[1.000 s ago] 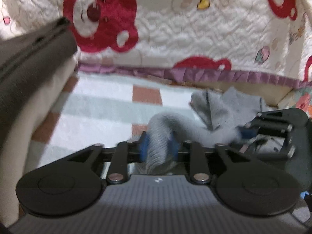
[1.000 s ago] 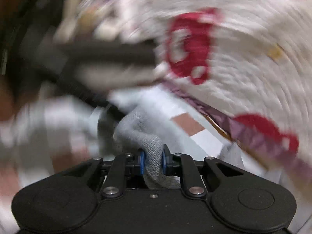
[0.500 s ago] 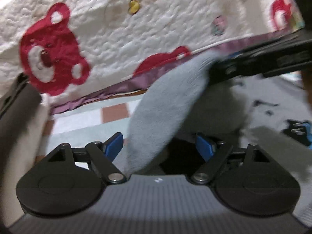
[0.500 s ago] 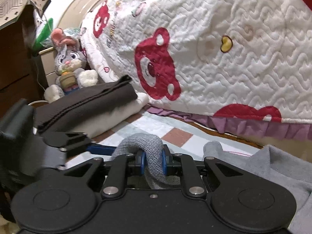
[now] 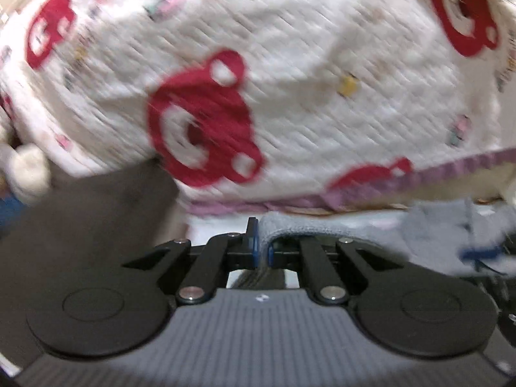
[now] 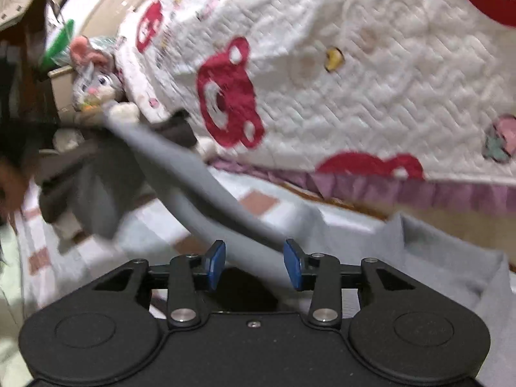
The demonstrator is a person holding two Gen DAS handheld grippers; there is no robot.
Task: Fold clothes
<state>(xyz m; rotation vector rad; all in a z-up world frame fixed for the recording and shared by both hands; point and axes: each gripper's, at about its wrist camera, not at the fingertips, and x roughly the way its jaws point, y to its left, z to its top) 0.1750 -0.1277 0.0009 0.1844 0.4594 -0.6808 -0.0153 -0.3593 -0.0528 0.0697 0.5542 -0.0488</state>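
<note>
A grey knit garment [image 5: 322, 225] lies across the checked sheet. My left gripper [image 5: 262, 251] is shut on a fold of it, and the cloth drapes off to the right. In the right wrist view a long grey sleeve [image 6: 180, 177] stretches taut from the upper left down between the blue pads [image 6: 216, 264] of my right gripper [image 6: 254, 264]. Its jaws are opening and the sleeve runs loosely through the gap. The garment's body [image 6: 451, 258] lies flat at the right.
A white quilt with red bears [image 6: 387, 96] and a purple frill hangs behind. A dark folded stack [image 5: 96, 213] sits on the left, with a plush rabbit [image 6: 93, 74] beyond it. The sheet [image 6: 258, 201] has brown squares. Both views are blurred.
My left gripper went from wide open around the grey cloth to shut on it, and rose. My right gripper's jaws parted from their grip on the sleeve, which now stretches out to the left.
</note>
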